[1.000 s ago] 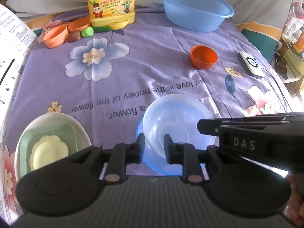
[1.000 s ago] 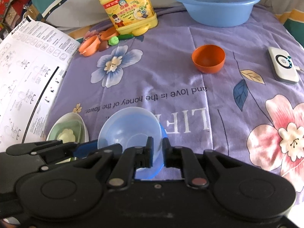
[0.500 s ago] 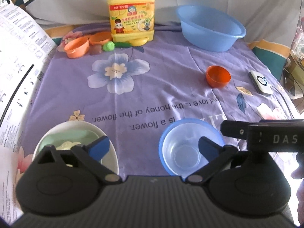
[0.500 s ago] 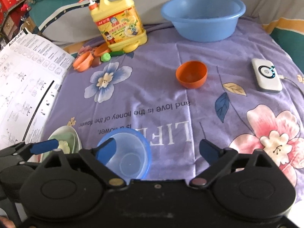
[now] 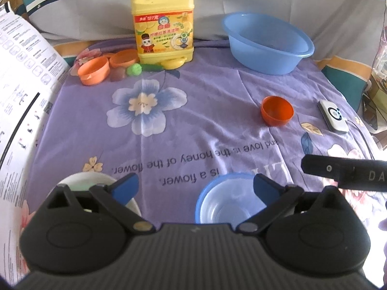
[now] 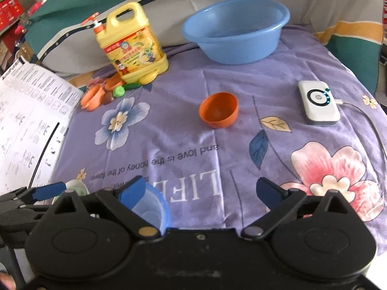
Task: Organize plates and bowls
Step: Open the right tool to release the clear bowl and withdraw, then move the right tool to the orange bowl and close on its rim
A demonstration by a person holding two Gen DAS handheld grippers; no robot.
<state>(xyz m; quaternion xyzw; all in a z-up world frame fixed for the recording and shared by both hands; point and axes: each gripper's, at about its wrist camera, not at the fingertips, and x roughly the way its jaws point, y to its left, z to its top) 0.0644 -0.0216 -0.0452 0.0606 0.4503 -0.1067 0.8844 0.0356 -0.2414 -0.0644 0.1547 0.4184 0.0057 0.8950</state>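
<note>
The table point(image 5: 205, 111), under a purple flowered cloth, carries the wide blue basin point(image 5: 266, 43) at its far right corner and the yellow detergent jug point(image 5: 164, 21) at its far edge. At the near edge sit the blue bowls point(image 5: 227, 200), a clear one nested in a blue one, mouth up, round with no long axis. The white bowl point(image 5: 79, 178) stands toward the near left corner, largely hidden. The small orange bowl point(image 6: 219, 110) sits alone right of the middle, tipped so its mouth faces the near edge.

Both the left claw point(image 5: 194, 188) and the right claw point(image 6: 200, 189) are spread wide and empty. The orange bowl looks like the next piece; the right claw, nearer to it, would best pinch the raised far rim, one finger inside, lift level and lower it straight into the nested bowls.
</note>
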